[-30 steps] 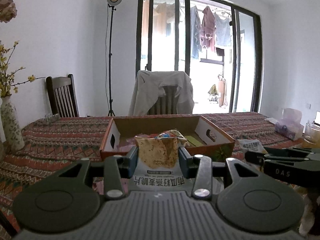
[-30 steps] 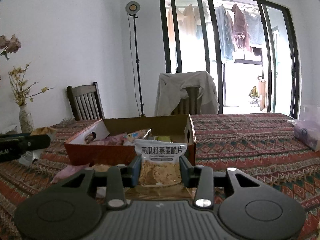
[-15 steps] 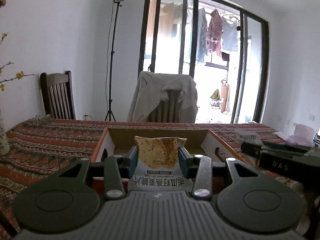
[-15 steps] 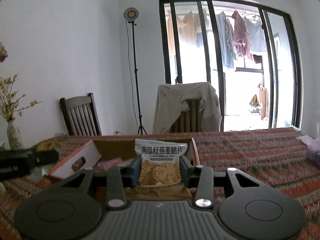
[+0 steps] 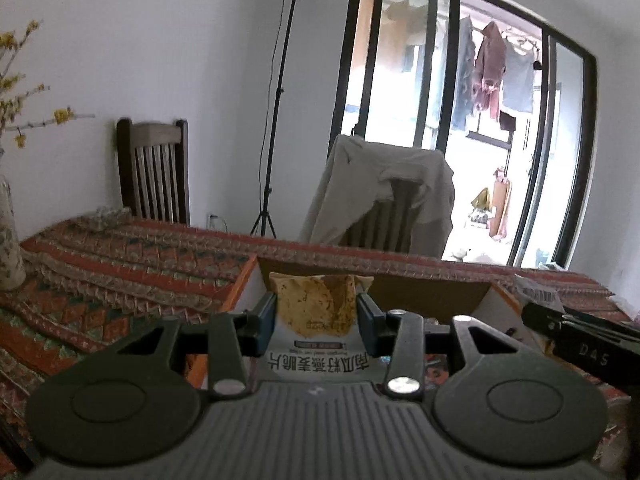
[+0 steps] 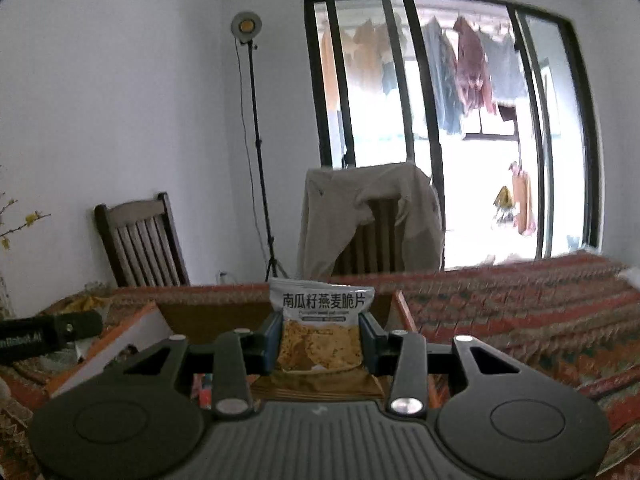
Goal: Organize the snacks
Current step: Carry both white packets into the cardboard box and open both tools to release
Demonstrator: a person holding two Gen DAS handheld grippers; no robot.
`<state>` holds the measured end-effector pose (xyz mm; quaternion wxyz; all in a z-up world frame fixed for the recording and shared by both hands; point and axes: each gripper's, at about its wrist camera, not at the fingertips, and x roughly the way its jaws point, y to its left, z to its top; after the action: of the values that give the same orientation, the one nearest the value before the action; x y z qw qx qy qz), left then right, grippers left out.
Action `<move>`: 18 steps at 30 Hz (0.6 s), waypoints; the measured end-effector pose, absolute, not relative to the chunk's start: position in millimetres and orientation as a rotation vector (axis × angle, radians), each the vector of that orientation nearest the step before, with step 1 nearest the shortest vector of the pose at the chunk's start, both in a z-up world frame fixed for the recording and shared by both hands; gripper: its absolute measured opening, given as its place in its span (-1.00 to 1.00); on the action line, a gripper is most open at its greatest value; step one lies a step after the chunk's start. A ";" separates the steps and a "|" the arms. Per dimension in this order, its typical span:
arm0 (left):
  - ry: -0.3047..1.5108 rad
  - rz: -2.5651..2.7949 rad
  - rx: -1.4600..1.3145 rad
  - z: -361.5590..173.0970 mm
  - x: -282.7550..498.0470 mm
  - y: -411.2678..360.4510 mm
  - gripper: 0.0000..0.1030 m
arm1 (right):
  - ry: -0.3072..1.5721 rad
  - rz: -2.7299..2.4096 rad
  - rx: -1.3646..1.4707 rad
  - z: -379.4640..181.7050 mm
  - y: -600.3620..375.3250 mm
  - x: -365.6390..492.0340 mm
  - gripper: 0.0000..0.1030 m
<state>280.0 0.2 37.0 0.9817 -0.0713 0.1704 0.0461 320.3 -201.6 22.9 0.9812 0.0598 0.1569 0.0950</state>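
Note:
My left gripper (image 5: pixel 316 310) is shut on a white oat-crisp snack packet (image 5: pixel 316 320), held upside down above the near part of the open cardboard box (image 5: pixel 420 292). My right gripper (image 6: pixel 320 332) is shut on a matching oat-crisp packet (image 6: pixel 322 320), held upright over the box (image 6: pixel 208 320). The right gripper also shows at the right edge of the left wrist view (image 5: pixel 580 340), and the left gripper at the left edge of the right wrist view (image 6: pixel 44 330). The box's contents are mostly hidden behind the grippers.
The table has a red patterned cloth (image 5: pixel 120 272). A vase with yellow flowers (image 5: pixel 8 248) stands at the far left. A wooden chair (image 5: pixel 154 172), a chair draped with a beige jacket (image 5: pixel 384 196) and a lamp stand (image 5: pixel 276 120) are behind the table.
Both grippers have moved forward over the box with their packets, and both views have tilted upward, so the box now sits low and its inside is no longer visible.

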 end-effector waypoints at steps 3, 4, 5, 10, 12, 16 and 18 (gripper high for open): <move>0.362 0.090 -0.116 27.1 285.2 -1.4 -0.16 | 0.349 0.206 0.129 12.7 -201.6 326.5 -0.23; 0.367 0.089 -0.107 24.1 286.4 -2.5 -0.16 | 0.360 0.207 0.122 9.2 -200.4 327.9 -0.23; 0.373 0.086 -0.105 21.4 287.1 -2.2 -0.16 | 0.368 0.206 0.115 6.1 -199.1 328.6 -0.22; 0.398 0.084 -0.116 14.0 289.6 1.5 -0.14 | 0.392 0.206 0.106 -1.0 -197.6 330.2 -0.15; 0.400 0.082 -0.125 13.1 288.2 1.7 0.08 | 0.393 0.213 0.121 -1.3 -201.1 327.4 0.14; 0.363 0.095 -0.150 15.0 282.1 5.6 0.81 | 0.362 0.211 0.151 1.0 -206.6 321.3 0.98; 0.330 0.101 -0.169 15.8 276.7 6.6 1.00 | 0.352 0.211 0.160 2.2 -209.1 319.7 1.00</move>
<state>276.7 6.6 15.8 0.9816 -0.0838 0.1641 0.0502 319.7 -209.1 2.2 0.9758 0.0796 0.1747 0.1046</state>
